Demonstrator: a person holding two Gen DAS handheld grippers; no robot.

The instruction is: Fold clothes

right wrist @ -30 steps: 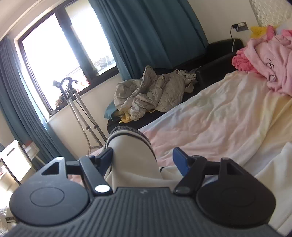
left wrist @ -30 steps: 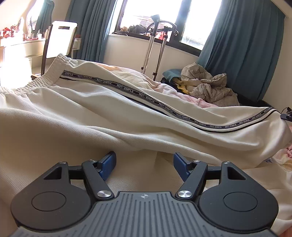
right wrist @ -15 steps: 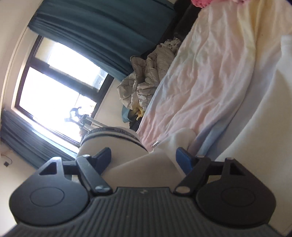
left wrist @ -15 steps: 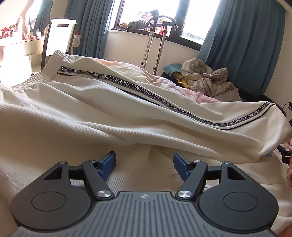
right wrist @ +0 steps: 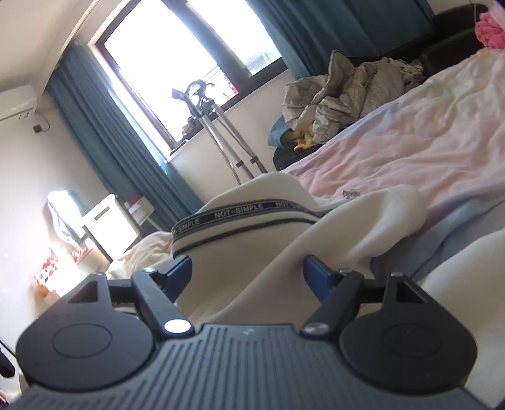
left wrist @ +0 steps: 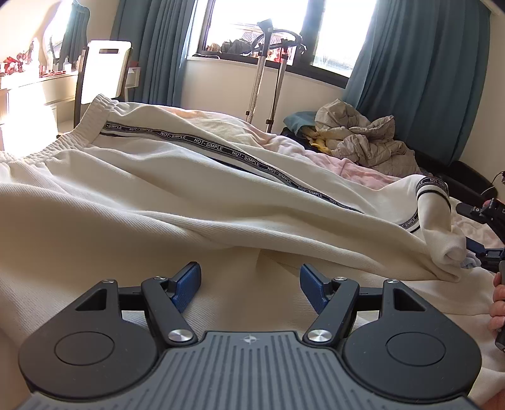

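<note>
Cream trousers (left wrist: 189,202) with a black "NOT-SIMPLE" side stripe lie spread across the bed, with the elastic waistband (left wrist: 98,107) at the far left. My left gripper (left wrist: 251,280) hovers low over the near cloth, open, with nothing between its fingers. At the right edge, the striped cuff (left wrist: 432,186) stands up and the leg end is bunched beside my right gripper (left wrist: 465,227). In the right wrist view the cuff (right wrist: 240,217) and leg end lie between the fingers of the right gripper (right wrist: 247,271). Its jaws stand wide and do not pinch the cloth. A hand (left wrist: 498,293) holds that gripper.
A pink bedsheet (right wrist: 410,142) covers the mattress, with a small metal thing (right wrist: 350,192) lying on it. A crumpled grey jacket (left wrist: 363,135) sits past the bed's far side. Crutches (left wrist: 262,63) lean at the window, a white chair (left wrist: 104,69) stands far left, and pink clothes (right wrist: 489,28) are at top right.
The right gripper has dipped and rolled while staying around the trouser leg end. That leg end lay flat before; now its cuff is raised and bunched. The left gripper has hardly moved.
</note>
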